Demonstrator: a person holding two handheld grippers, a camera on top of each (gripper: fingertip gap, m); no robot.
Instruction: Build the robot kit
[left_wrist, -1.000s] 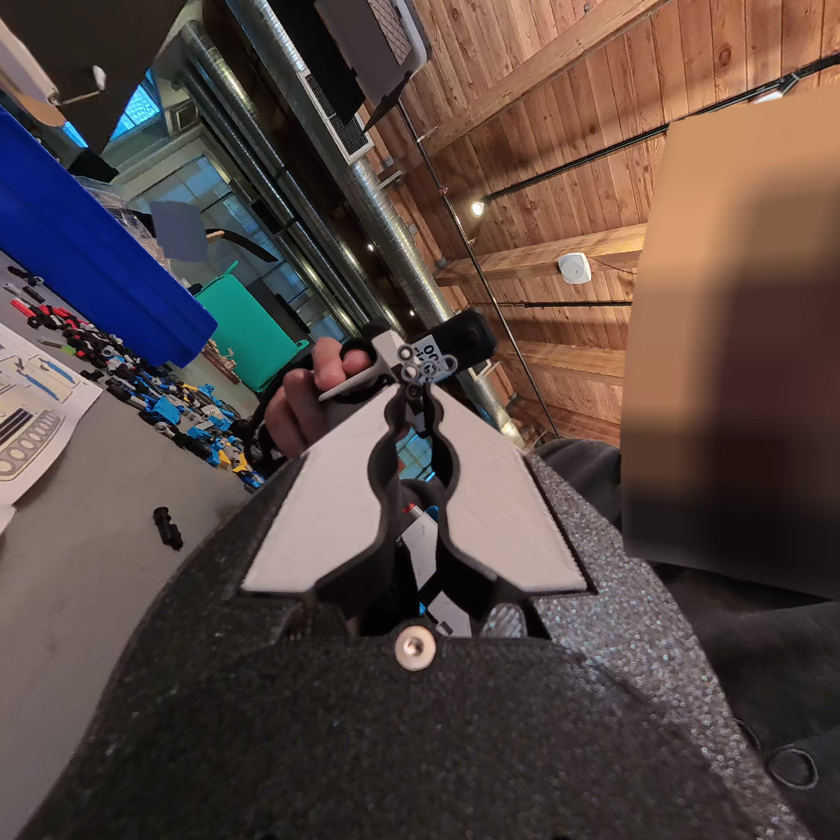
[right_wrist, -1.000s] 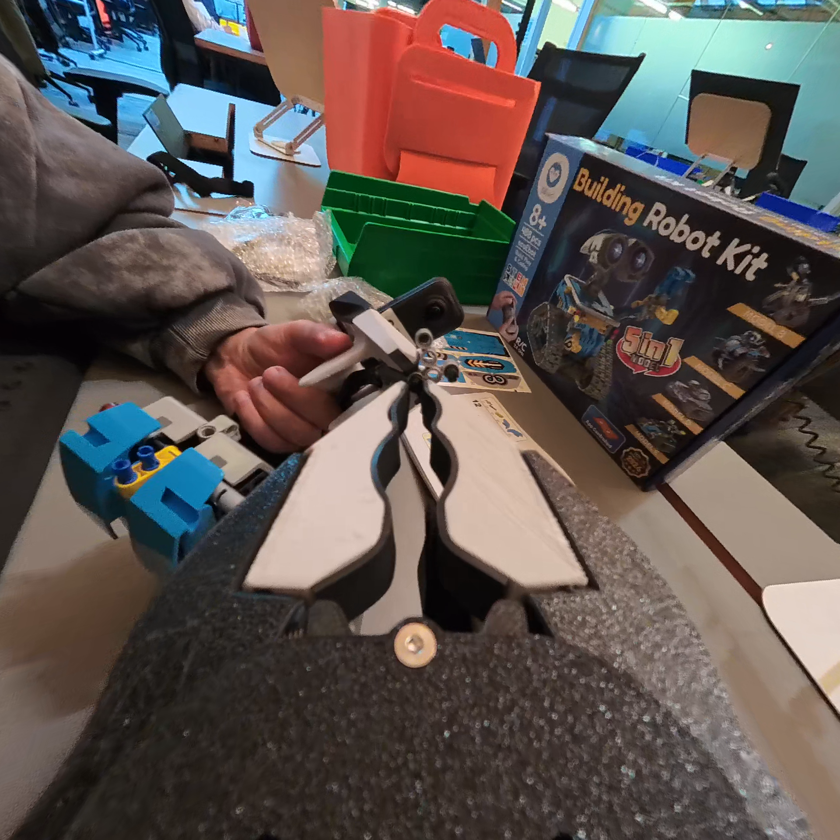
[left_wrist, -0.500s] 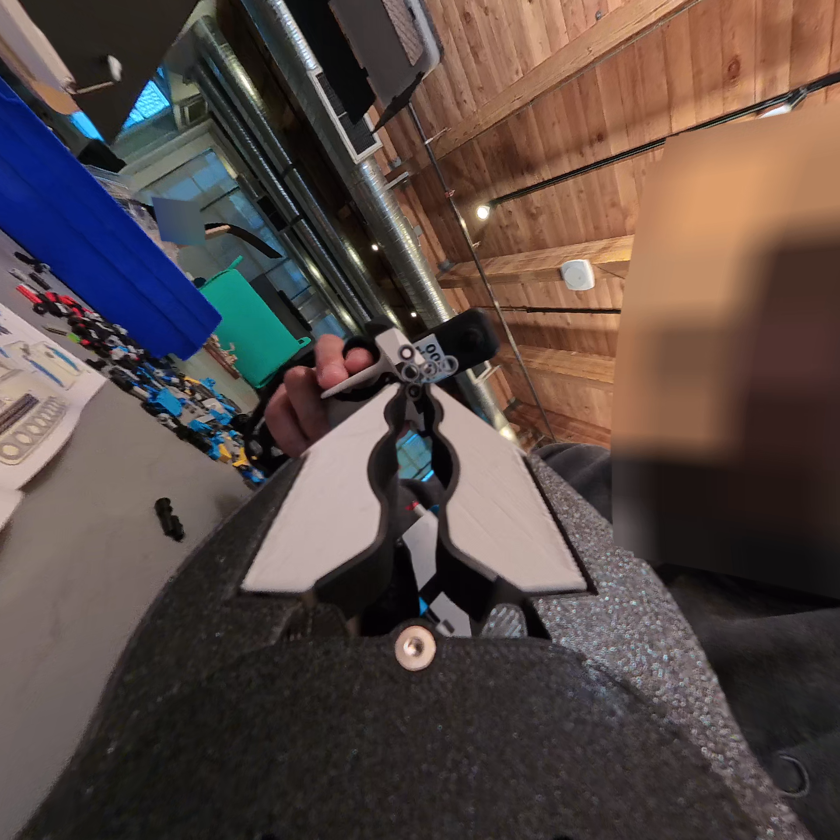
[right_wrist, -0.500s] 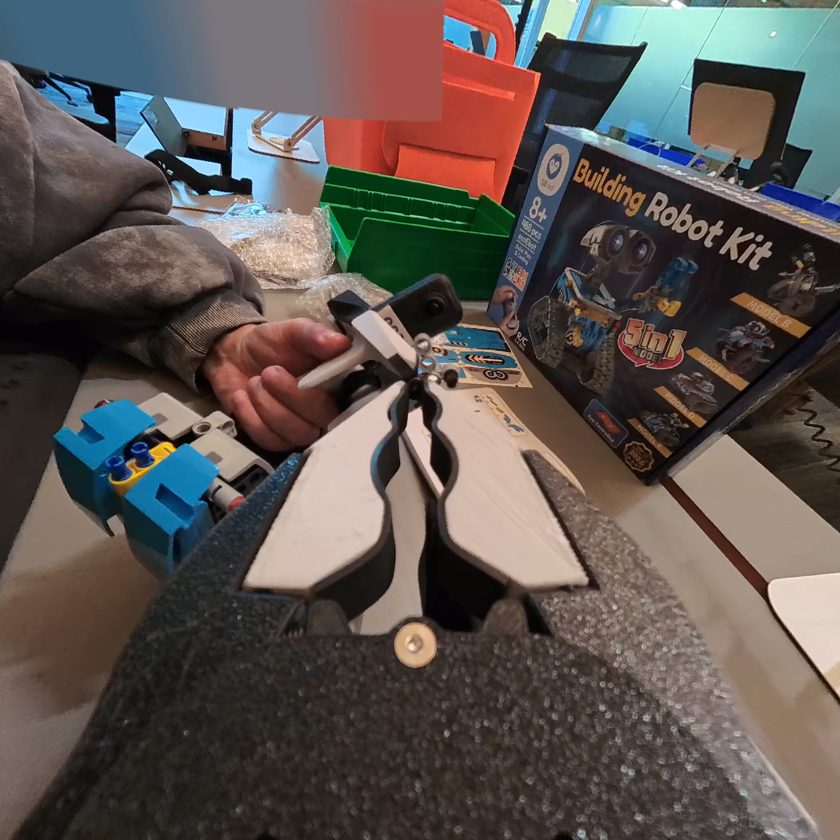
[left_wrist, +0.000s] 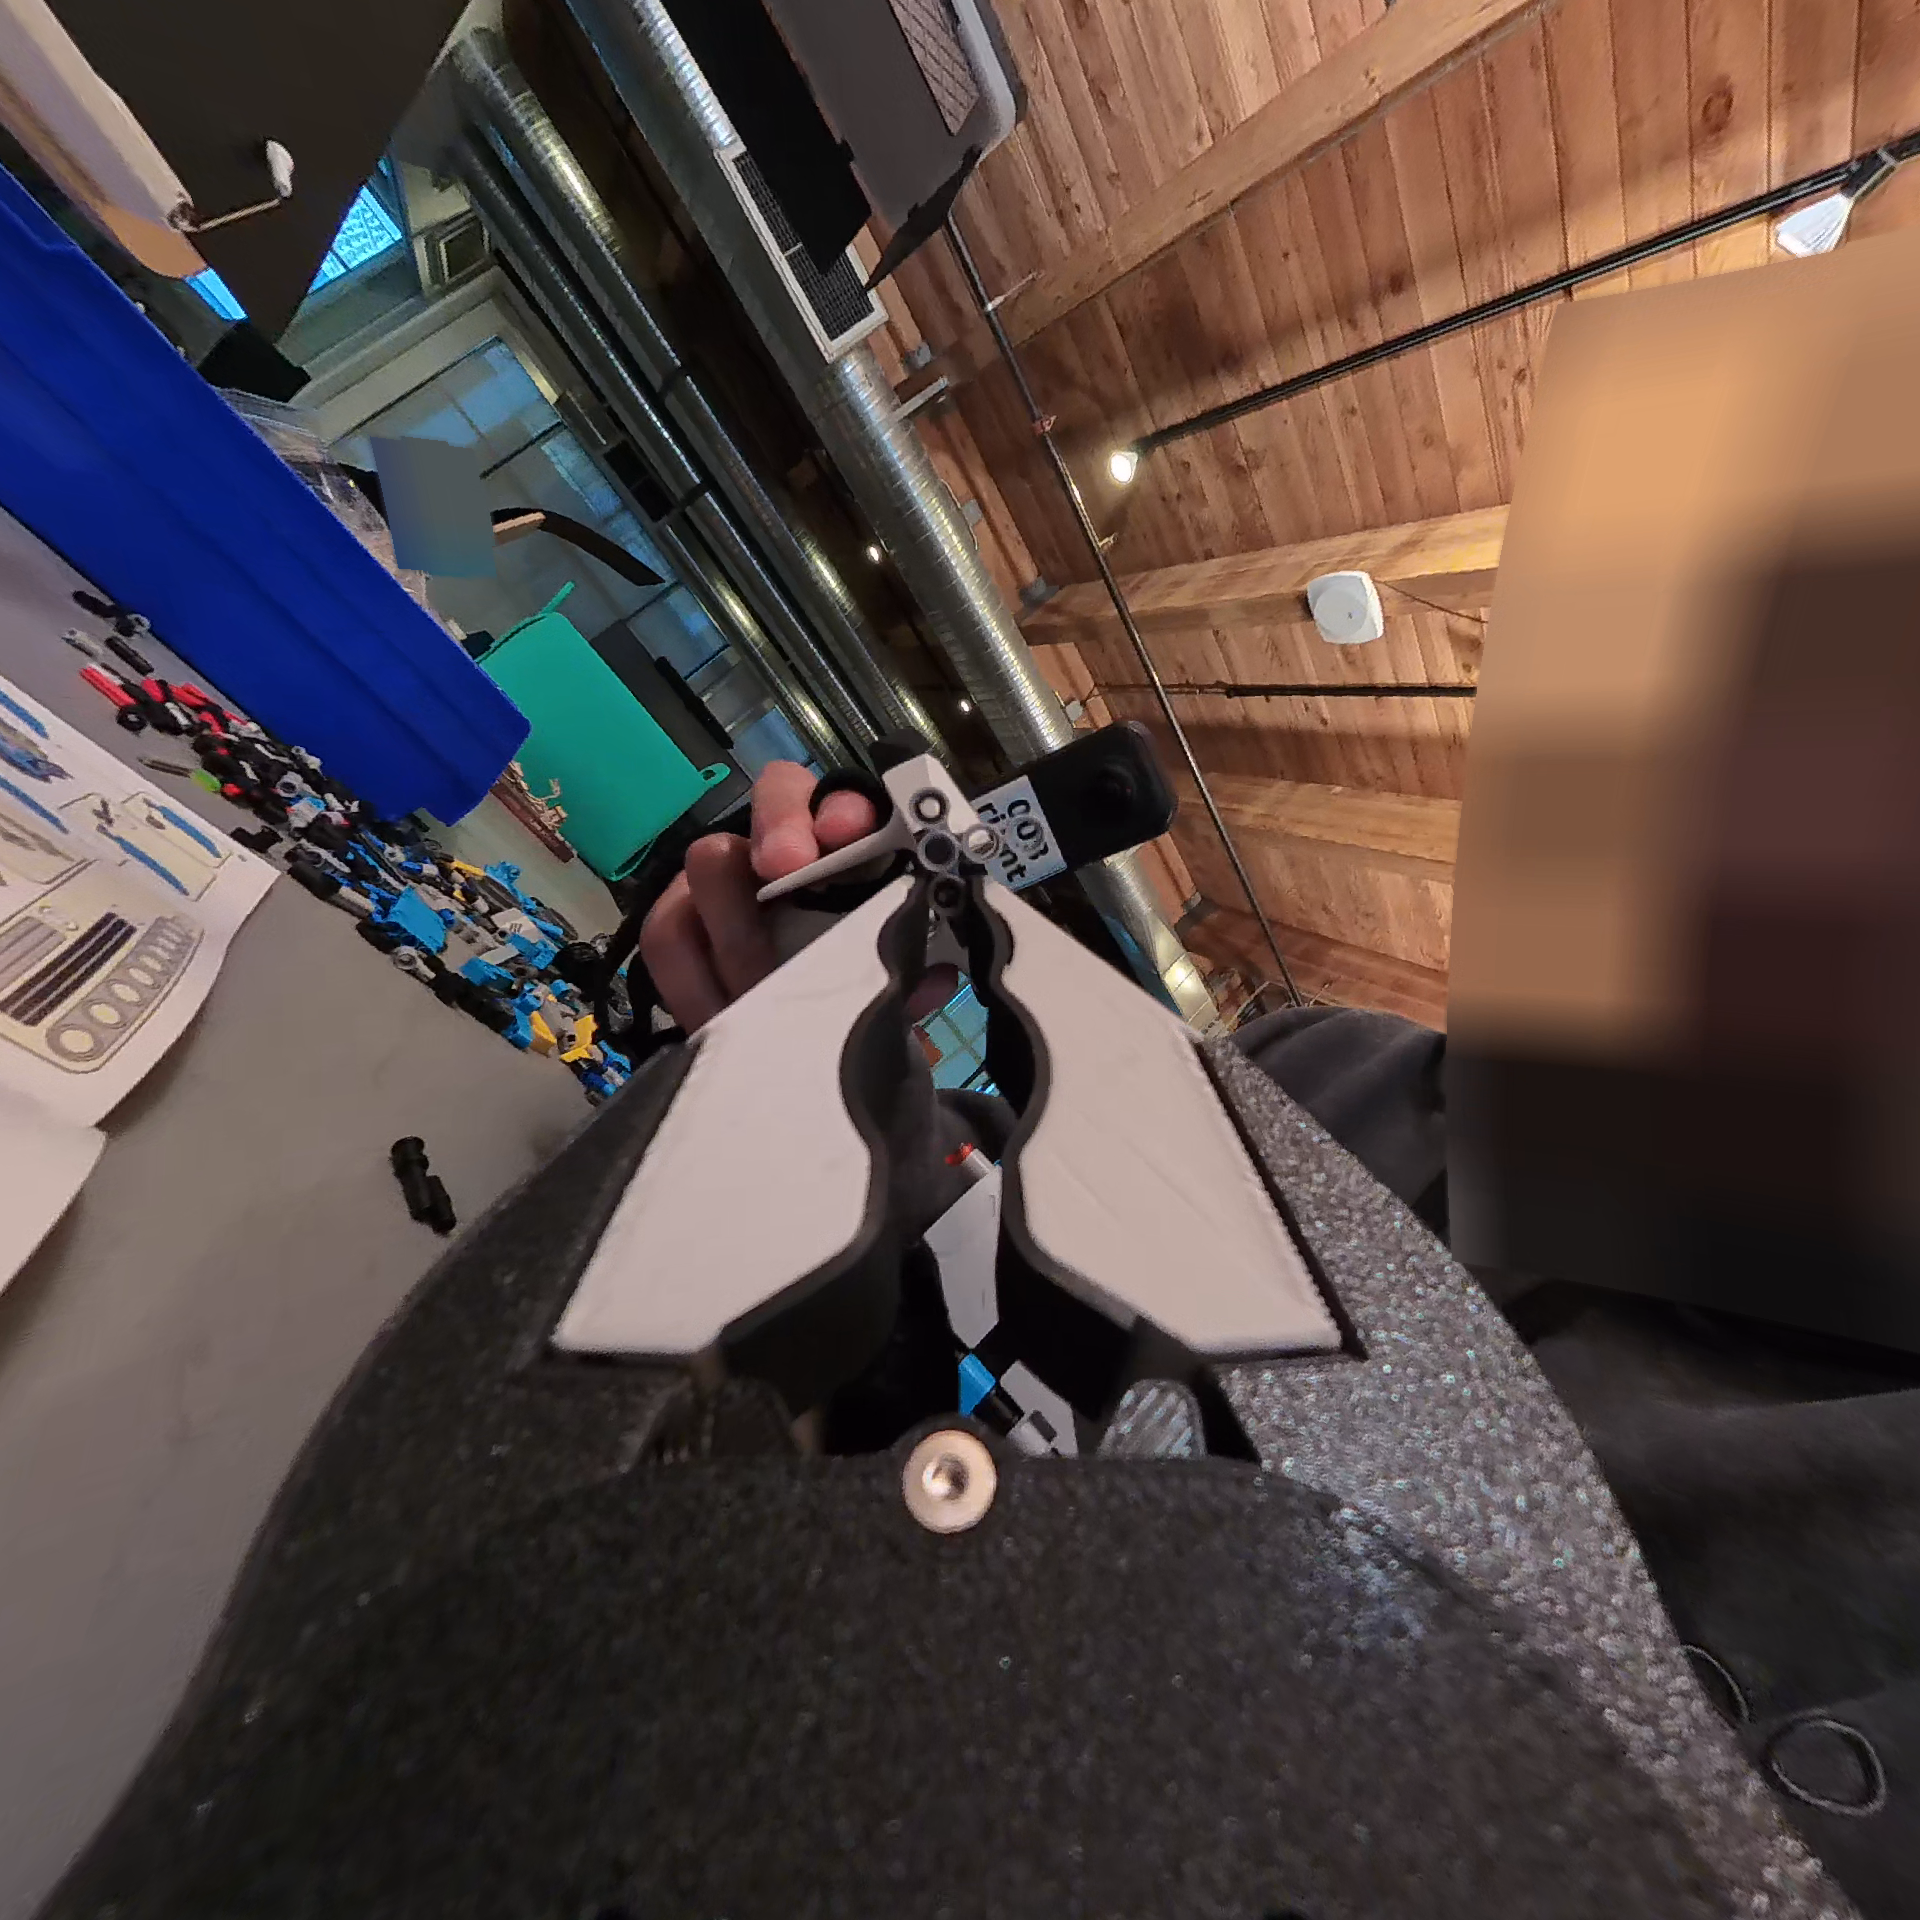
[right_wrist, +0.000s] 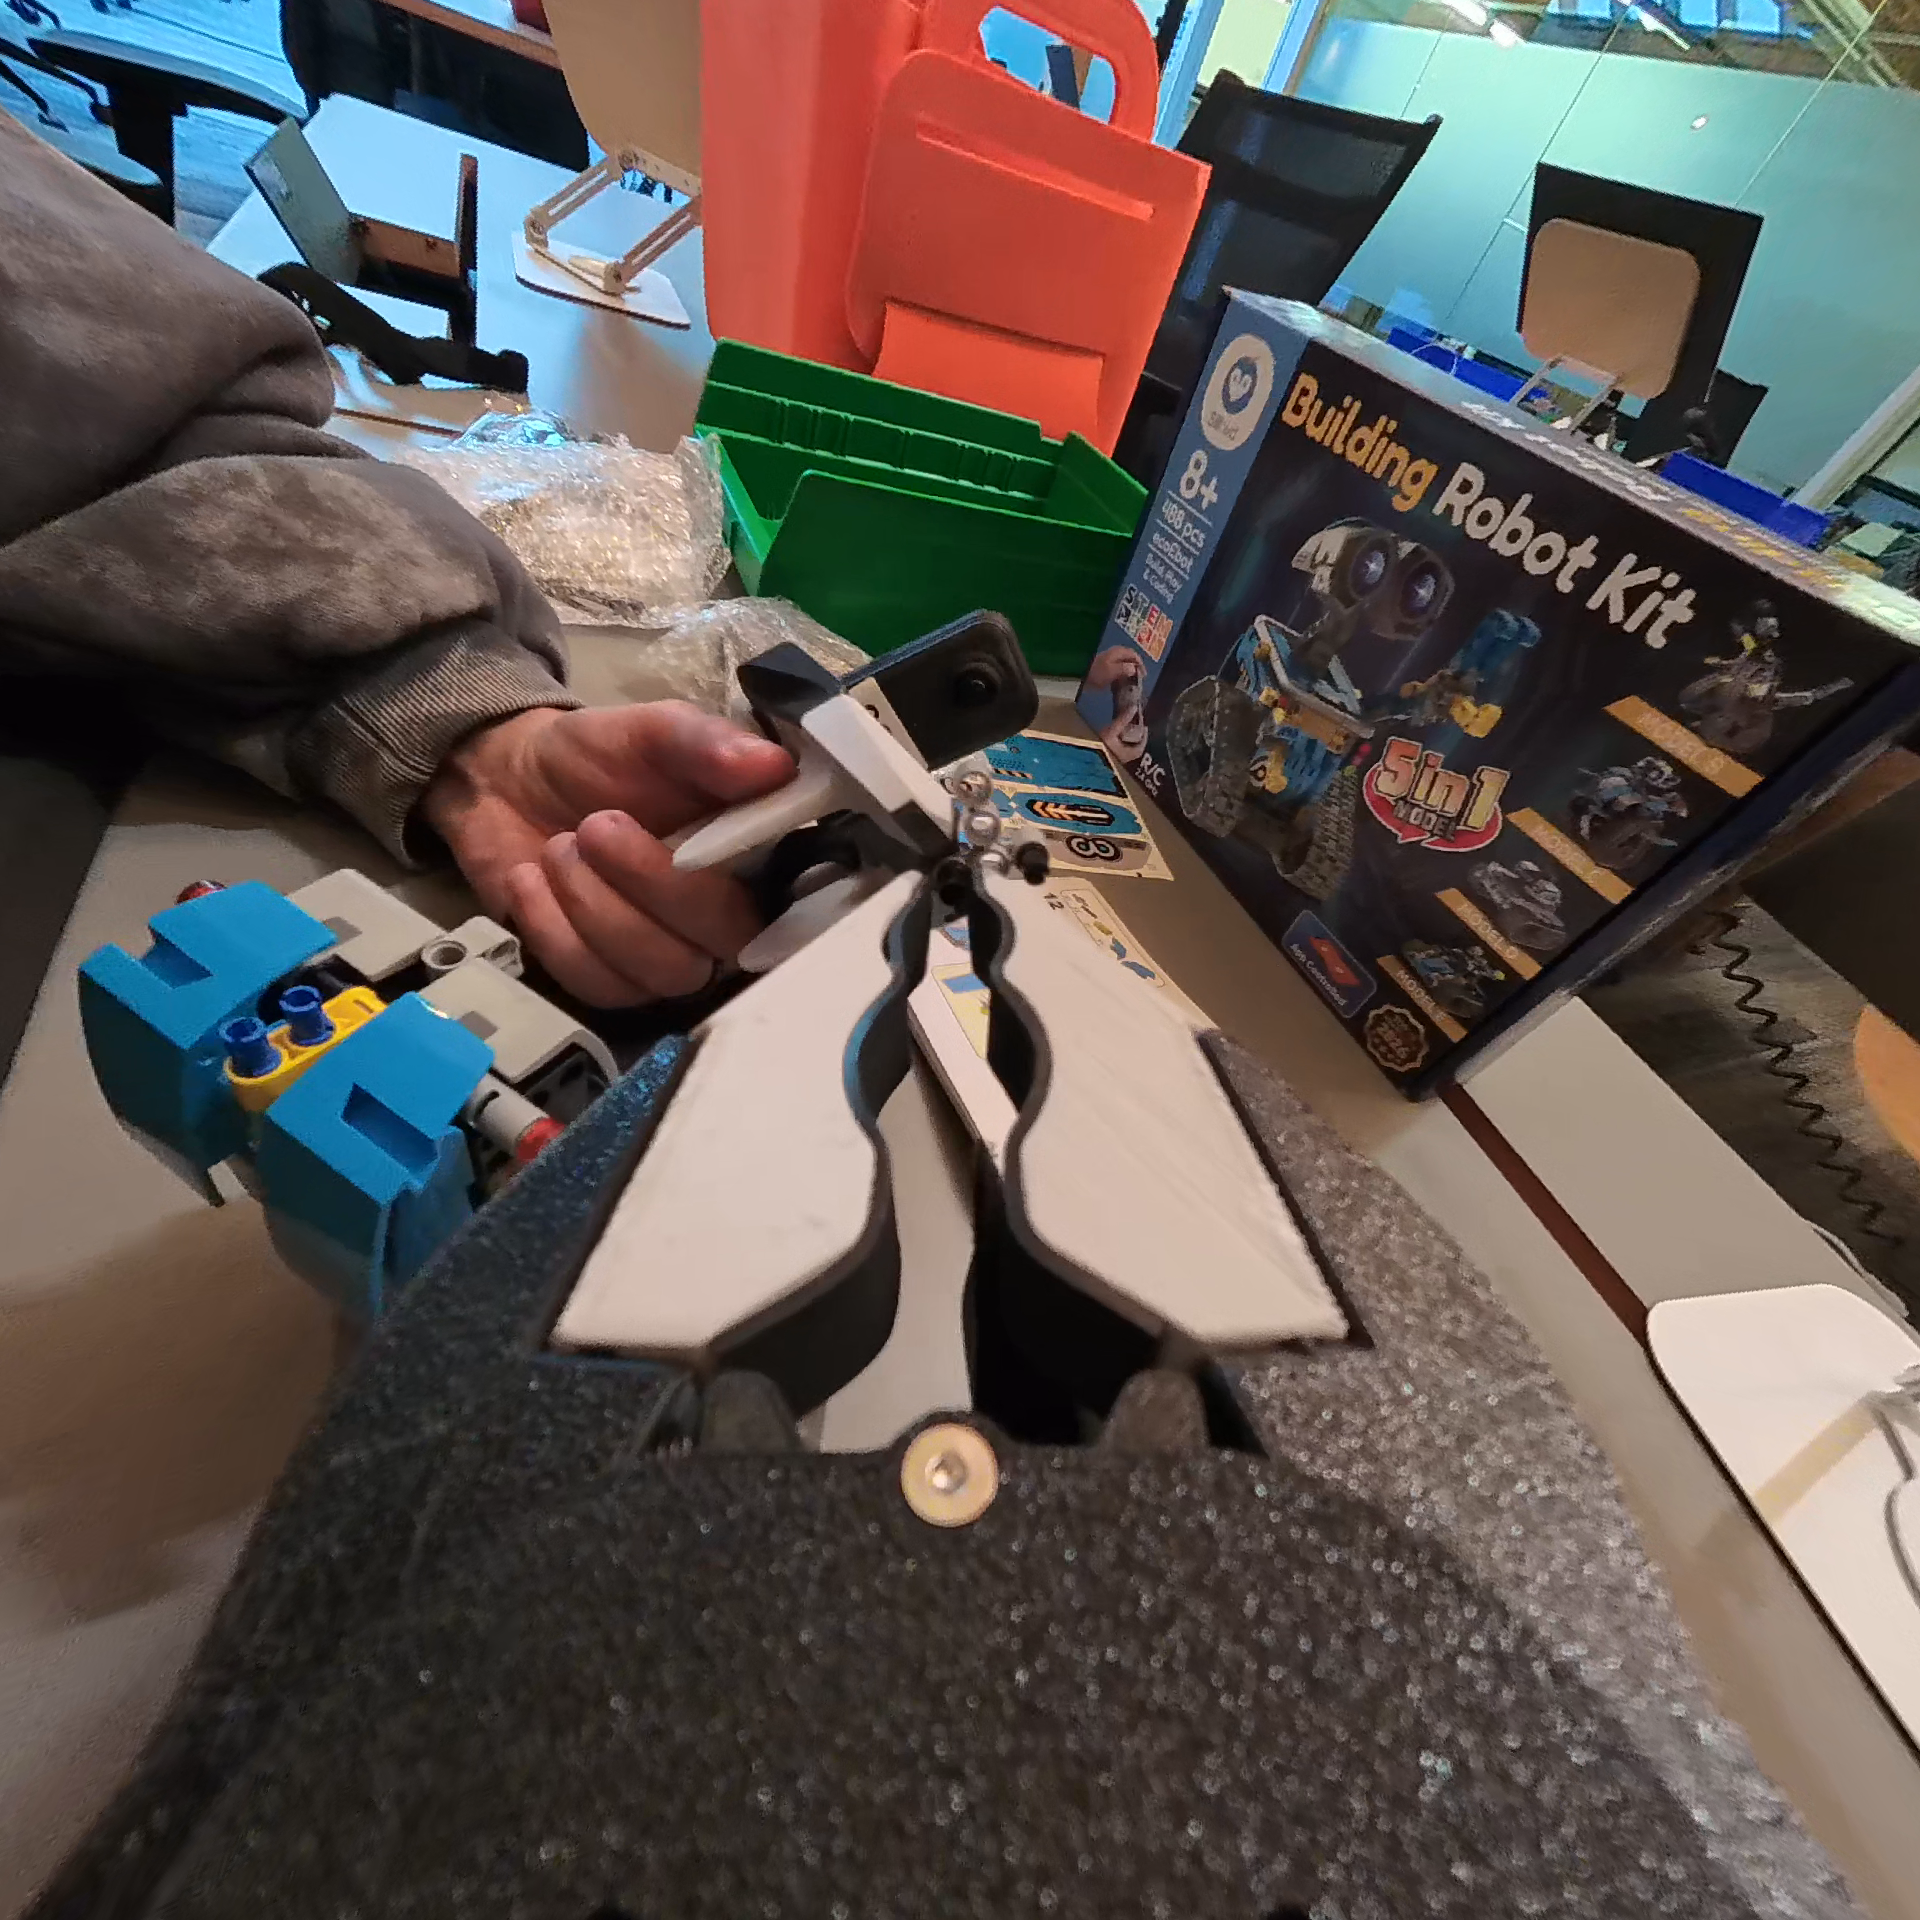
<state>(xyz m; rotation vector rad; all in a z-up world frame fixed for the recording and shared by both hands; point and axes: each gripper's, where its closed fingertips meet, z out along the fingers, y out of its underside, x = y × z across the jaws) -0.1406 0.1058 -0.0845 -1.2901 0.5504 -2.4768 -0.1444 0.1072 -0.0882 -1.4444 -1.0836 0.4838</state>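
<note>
Two gripper tips, left gripper (left_wrist: 948, 902) and right gripper (right_wrist: 961, 876), both pinching one grey holed piece (left_wrist: 940, 842) beside printed kit box (right_wrist: 1455, 665).

Grey sweatshirt sleeve (right_wrist: 260, 582), ribbed cuff

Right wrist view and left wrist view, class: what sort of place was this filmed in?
Probably a workshop or maker space in an open office. A robot kit box stands on the table, loose building pieces lie scattered, and bare ducts run under a wooden ceiling.
</note>
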